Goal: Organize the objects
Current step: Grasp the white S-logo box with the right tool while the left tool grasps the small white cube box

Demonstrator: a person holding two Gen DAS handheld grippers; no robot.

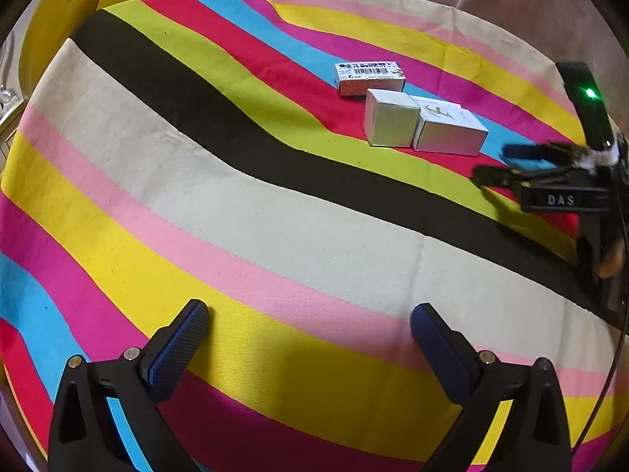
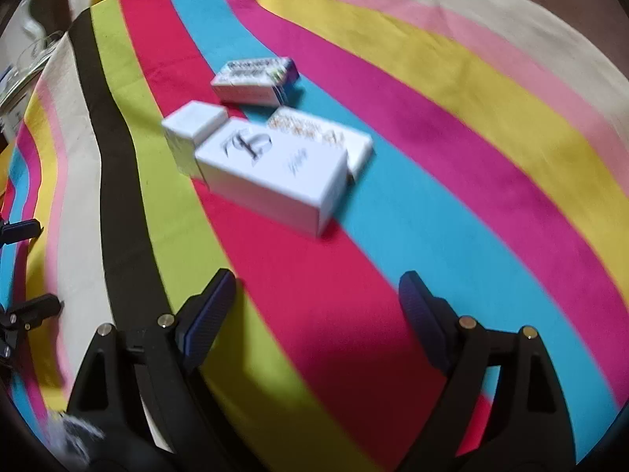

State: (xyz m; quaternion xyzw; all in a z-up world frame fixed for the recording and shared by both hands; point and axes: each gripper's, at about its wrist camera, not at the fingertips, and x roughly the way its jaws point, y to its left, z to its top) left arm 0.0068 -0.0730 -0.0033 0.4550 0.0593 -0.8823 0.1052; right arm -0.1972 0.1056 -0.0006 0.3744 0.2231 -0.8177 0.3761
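Three boxes lie together on a striped cloth (image 1: 275,216). A small printed box with a barcode (image 1: 369,78) is farthest; it also shows in the right wrist view (image 2: 255,80). A small white cube box (image 1: 389,122) touches a larger white box with a logo (image 1: 450,129). In the right wrist view the cube box (image 2: 192,133) sits left of the large white box (image 2: 275,173). My left gripper (image 1: 310,314) is open and empty, well short of the boxes. My right gripper (image 2: 316,287) is open and empty, just short of the large box; it shows at the right in the left wrist view (image 1: 499,165).
A yellow leather seat (image 1: 78,11) stands beyond the cloth's far left edge. Glass items (image 2: 27,63) sit off the left edge in the right wrist view. My left gripper's fingers (image 2: 23,267) show at the far left there.
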